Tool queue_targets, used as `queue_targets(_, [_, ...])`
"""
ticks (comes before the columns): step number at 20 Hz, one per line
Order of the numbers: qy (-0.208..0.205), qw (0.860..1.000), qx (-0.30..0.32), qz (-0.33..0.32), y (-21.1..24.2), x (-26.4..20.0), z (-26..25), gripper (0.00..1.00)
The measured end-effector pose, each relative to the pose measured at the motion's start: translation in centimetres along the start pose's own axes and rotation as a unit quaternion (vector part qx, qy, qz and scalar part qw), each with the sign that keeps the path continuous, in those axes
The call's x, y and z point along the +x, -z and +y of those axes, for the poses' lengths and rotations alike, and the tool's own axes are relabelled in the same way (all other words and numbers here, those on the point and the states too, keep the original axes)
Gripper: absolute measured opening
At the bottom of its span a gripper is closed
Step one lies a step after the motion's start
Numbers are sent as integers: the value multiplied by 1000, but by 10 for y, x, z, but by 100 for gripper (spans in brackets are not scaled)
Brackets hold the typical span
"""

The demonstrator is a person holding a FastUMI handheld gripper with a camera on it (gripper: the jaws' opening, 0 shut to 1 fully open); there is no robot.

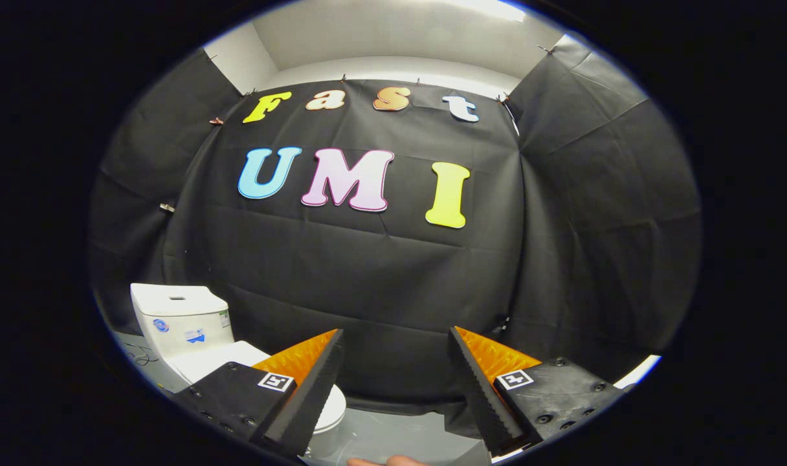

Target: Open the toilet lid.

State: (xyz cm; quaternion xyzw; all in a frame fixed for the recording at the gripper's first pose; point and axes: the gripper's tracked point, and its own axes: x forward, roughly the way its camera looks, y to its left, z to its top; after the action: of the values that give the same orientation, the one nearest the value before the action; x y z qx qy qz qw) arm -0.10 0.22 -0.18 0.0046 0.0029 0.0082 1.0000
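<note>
Booth: black cloth wall (pixel 380 278) all round, pale grey floor (pixel 406 440) below.
Toilet: white toilet (pixel 193 336) stands low and off to the left of the fingers, against the cloth; tank (pixel 180 317) upright at the back.
Lid: toilet lid (pixel 215 359) looks flat and closed over the bowl, partly hidden behind the left finger; front rim of the bowl (pixel 332 408) peeks out between the fingers.
Gripper: gripper (pixel 397 375) hangs above the floor, aimed at the cloth rather than at the toilet.
Fingers: wide apart, nothing between them, touching nothing.
Other: a bit of a hand (pixel 384 461) shows under the fingers, too little to say more.
Progress: my read is nothing done yet, lid not lifted, no contact made.
Left to do: swing left and down to the toilet, get a finger under the lid's front edge, lift it back towards the tank.
Risk: front edge is hidden from here, so approach angle is a guess.
</note>
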Motion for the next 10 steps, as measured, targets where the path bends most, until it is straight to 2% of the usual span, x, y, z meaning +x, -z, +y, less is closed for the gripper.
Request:
queue_targets(4, [-19,999,38,-2,-4,-2,9,97])
queue_targets(10, [-20,999,41,19,10,1,12,98])
